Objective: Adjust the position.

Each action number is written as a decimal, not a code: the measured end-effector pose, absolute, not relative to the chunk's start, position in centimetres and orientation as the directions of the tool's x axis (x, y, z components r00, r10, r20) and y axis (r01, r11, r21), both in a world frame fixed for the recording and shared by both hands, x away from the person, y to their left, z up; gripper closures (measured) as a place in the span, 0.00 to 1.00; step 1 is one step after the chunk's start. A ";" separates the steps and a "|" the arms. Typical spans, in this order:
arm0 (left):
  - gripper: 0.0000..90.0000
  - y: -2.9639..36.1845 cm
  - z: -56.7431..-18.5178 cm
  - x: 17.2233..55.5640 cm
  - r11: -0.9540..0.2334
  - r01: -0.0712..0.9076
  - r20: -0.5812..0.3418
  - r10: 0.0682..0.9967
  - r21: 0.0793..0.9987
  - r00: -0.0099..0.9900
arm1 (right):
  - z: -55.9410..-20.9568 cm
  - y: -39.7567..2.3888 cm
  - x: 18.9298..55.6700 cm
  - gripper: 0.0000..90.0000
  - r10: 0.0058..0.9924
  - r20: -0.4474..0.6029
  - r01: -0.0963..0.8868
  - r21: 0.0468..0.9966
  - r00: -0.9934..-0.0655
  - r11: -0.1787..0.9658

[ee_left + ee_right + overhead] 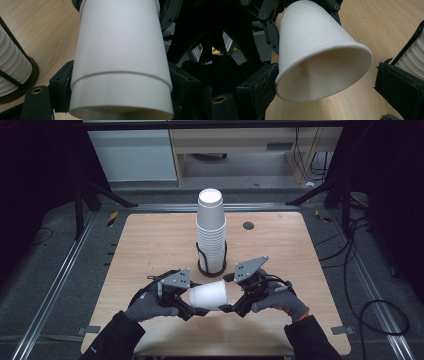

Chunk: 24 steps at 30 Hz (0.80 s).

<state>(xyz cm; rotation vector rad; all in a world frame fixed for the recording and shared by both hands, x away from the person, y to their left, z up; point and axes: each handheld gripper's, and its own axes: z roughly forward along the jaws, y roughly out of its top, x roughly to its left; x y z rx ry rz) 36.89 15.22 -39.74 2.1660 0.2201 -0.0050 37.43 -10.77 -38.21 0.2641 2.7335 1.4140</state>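
Observation:
A white paper cup (pixel 209 295) lies on its side in the air between my two grippers, low over the front of the table. My left gripper (pixel 192 299) is shut on the cup's base end. In the left gripper view the pads (pixel 60 85) press on both sides of the cup (pixel 120 50). The cup's mouth (pixel 324 72) faces my right gripper (pixel 227 293). Those jaws stand open around the rim: the left pad (pixel 259 85) is at the rim, the right pad (pixel 399 85) stands apart from it.
A tall stack of white cups (pixel 211 230) stands upside down in a black wire holder (pixel 212 269) just behind the grippers, mid-table. A small dark grommet (pixel 248 225) sits in the wooden table (pixel 150 245) at the back right. Metal rails and cables lie on the floor around it.

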 end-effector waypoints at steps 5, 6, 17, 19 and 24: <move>0.24 15.8 -39.7 37.2 -0.533 0.172 -0.088 0.179 0.828 0.980 | -37.7 -11.5 37.6 0.07 0.199 0.041 0.141 0.842 -0.979 0.521; 0.24 16.1 -39.6 37.3 -0.522 0.178 -0.090 0.190 0.834 0.978 | -37.5 -11.9 37.7 0.07 0.222 0.038 0.147 0.853 -0.974 0.501; 0.23 17.8 -39.1 38.1 -0.406 0.216 -0.123 0.244 0.888 0.962 | -36.8 -13.2 38.3 0.07 0.320 0.061 0.189 0.902 -0.945 0.387; 0.23 18.0 -39.0 38.1 -0.387 0.216 -0.123 0.250 0.896 0.960 | -36.7 -13.4 38.4 0.06 0.331 0.071 0.199 0.907 -0.941 0.372; 0.23 18.2 -38.7 38.1 -0.354 0.217 -0.132 0.250 0.910 0.959 | -36.4 -13.7 38.5 0.05 0.327 0.100 0.212 0.920 -0.940 0.329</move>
